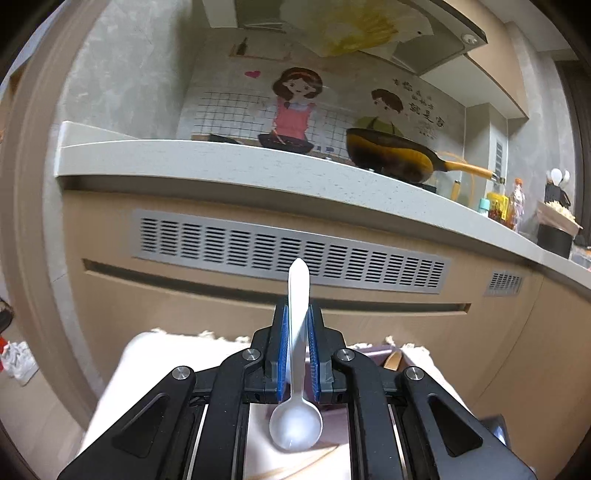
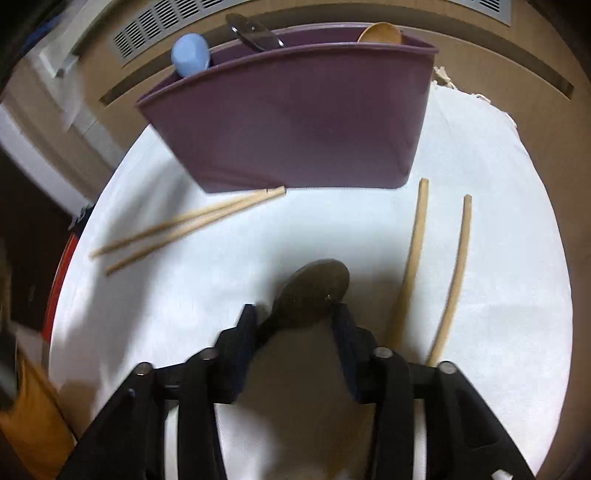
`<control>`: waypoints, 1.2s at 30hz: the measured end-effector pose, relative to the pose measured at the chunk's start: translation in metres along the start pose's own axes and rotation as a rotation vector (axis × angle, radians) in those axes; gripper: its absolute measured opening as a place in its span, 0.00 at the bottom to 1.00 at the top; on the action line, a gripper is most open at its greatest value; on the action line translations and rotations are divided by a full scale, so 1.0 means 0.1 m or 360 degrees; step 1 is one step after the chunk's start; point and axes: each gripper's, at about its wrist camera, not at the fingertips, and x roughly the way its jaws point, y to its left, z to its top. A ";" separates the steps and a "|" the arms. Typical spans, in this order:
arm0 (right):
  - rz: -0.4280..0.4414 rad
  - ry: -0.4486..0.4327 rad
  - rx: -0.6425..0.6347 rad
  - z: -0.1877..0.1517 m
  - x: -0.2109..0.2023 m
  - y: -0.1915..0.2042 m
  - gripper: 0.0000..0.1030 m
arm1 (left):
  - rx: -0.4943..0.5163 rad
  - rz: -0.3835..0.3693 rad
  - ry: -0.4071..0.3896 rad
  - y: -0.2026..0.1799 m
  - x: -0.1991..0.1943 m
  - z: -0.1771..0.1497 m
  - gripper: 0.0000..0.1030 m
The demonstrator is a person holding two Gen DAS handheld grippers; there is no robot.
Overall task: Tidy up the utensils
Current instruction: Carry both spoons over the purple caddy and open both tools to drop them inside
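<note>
My left gripper (image 1: 297,314) is shut on a white plastic spoon (image 1: 297,369), handle pointing up and away, bowl hanging near the camera, held above the white table (image 1: 155,362). My right gripper (image 2: 295,314) is open just above the table, its fingers either side of a dark spoon (image 2: 314,288) lying on the cloth. A purple utensil bin (image 2: 295,122) stands behind, holding a blue utensil (image 2: 190,55), a black ladle (image 2: 255,35) and a wooden spoon (image 2: 380,34). One chopstick pair (image 2: 188,225) lies left, two longer wooden sticks (image 2: 439,266) right.
A kitchen cabinet front with a metal vent grille (image 1: 291,254) stands behind the table, under a grey counter (image 1: 221,166) carrying a yellow wok (image 1: 391,155) and bottles (image 1: 513,206). The purple bin's edge also shows in the left wrist view (image 1: 373,354).
</note>
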 end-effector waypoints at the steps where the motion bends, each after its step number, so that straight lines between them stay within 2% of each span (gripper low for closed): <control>1: -0.0029 -0.0002 -0.0003 0.02 0.03 0.05 0.56 | -0.0008 0.0011 0.0001 0.05 -0.07 -0.02 0.10; 4: -0.0155 -0.0033 -0.0101 -0.01 0.11 0.28 0.69 | -0.0037 0.0042 0.0002 0.20 -0.24 -0.07 0.10; 6: -0.0241 -0.0088 -0.0218 -0.04 0.16 0.40 0.69 | -0.0068 0.0055 0.0009 0.31 -0.34 -0.13 0.10; 7: -0.0240 -0.0113 -0.0240 -0.04 0.17 0.41 0.68 | -0.0086 0.0052 0.0016 0.35 -0.37 -0.15 0.10; 8: -0.0224 -0.0116 -0.0236 -0.04 0.17 0.39 0.60 | -0.0104 0.0043 0.0027 0.38 -0.39 -0.18 0.10; 9: -0.0206 -0.0118 -0.0251 -0.03 0.16 0.38 0.49 | -0.0130 0.0025 0.0048 0.42 -0.43 -0.22 0.10; 10: -0.0185 -0.0135 -0.0287 -0.04 0.13 0.38 0.31 | -0.0148 0.0011 0.0064 0.44 -0.45 -0.26 0.10; 12: -0.0160 -0.0114 -0.0327 -0.04 0.08 0.35 0.21 | -0.0184 -0.0020 0.0103 0.47 -0.48 -0.34 0.10; 13: -0.0145 -0.0144 -0.0347 -0.07 -0.01 0.32 0.11 | -0.0206 -0.0040 0.0131 0.48 -0.50 -0.39 0.10; 14: -0.0148 -0.0177 -0.0371 -0.06 -0.10 0.31 0.07 | -0.0223 -0.0056 0.0153 0.49 -0.50 -0.42 0.10; 19: -0.0097 -0.0305 -0.0404 -0.06 -0.55 0.10 0.07 | -0.0259 -0.0130 0.0231 0.40 -0.48 -0.54 0.10; 23: -0.0024 -0.0273 -0.0360 0.06 -0.55 0.08 0.11 | -0.0288 -0.0138 0.0245 0.31 -0.46 -0.52 0.10; 24: -0.0029 -0.0267 -0.0361 0.10 -0.46 0.16 0.14 | -0.0292 -0.0126 0.0243 0.30 -0.47 -0.52 0.10; 26: -0.0028 -0.0226 -0.0344 0.12 -0.30 0.16 0.37 | -0.0271 -0.0094 0.0238 0.29 -0.49 -0.53 0.10; 27: -0.0026 -0.0207 -0.0329 0.12 -0.23 0.16 0.39 | -0.0245 -0.0064 0.0236 0.29 -0.51 -0.54 0.10; 32: -0.0015 -0.0115 -0.0259 0.16 0.08 0.08 0.39 | -0.0250 -0.0051 0.0289 0.36 -0.49 -0.65 0.10; 34: -0.0066 -0.0127 -0.0334 0.15 0.11 0.15 0.38 | -0.0265 -0.0059 0.0319 0.37 -0.44 -0.69 0.10; 36: -0.0137 -0.0147 -0.0480 0.10 0.14 0.28 0.30 | -0.0272 -0.0068 0.0343 0.36 -0.40 -0.73 0.10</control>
